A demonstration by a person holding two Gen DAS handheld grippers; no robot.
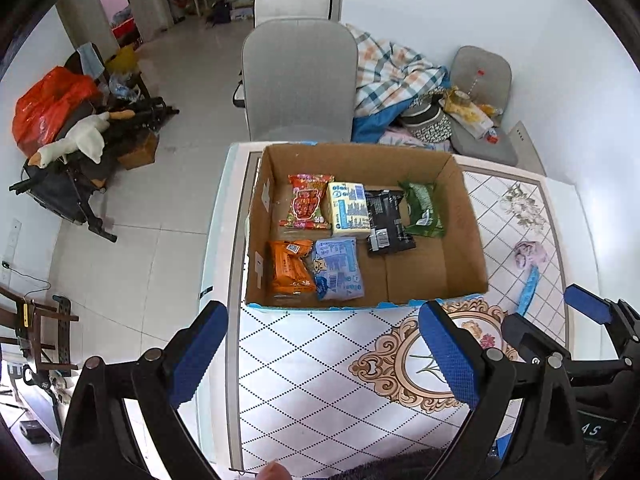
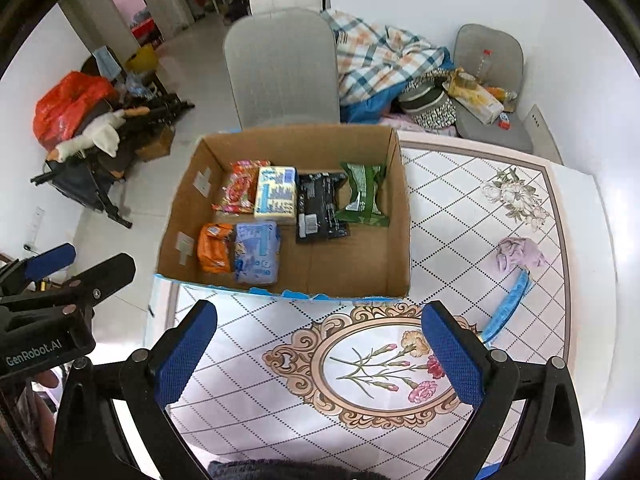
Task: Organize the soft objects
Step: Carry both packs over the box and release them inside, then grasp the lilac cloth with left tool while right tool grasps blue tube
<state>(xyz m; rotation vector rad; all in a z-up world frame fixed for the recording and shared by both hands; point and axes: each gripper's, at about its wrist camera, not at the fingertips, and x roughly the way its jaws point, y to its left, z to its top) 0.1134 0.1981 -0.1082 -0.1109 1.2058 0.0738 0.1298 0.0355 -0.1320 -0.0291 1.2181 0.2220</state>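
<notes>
**Six packets boxed, both grippers empty**

Six soft packets lie in the box (image 1: 466, 216), well beyond my fingertips: red (image 1: 307, 201), yellow (image 1: 348, 209), black (image 1: 387, 221) and green (image 1: 423, 209) along the far row, orange (image 1: 290, 267) and blue (image 1: 338, 269) in the near row, touching each other. The box's near wall sits just ahead of my fingers. My left gripper (image 1: 324, 354) stands wide with nothing between the pads; my right gripper (image 2: 320, 354) is equally wide and empty. Out past my right finger, on the table (image 2: 256, 396), I see a purple cloth (image 2: 520, 258) and a blue strip (image 2: 507, 309) just beside it.
</notes>
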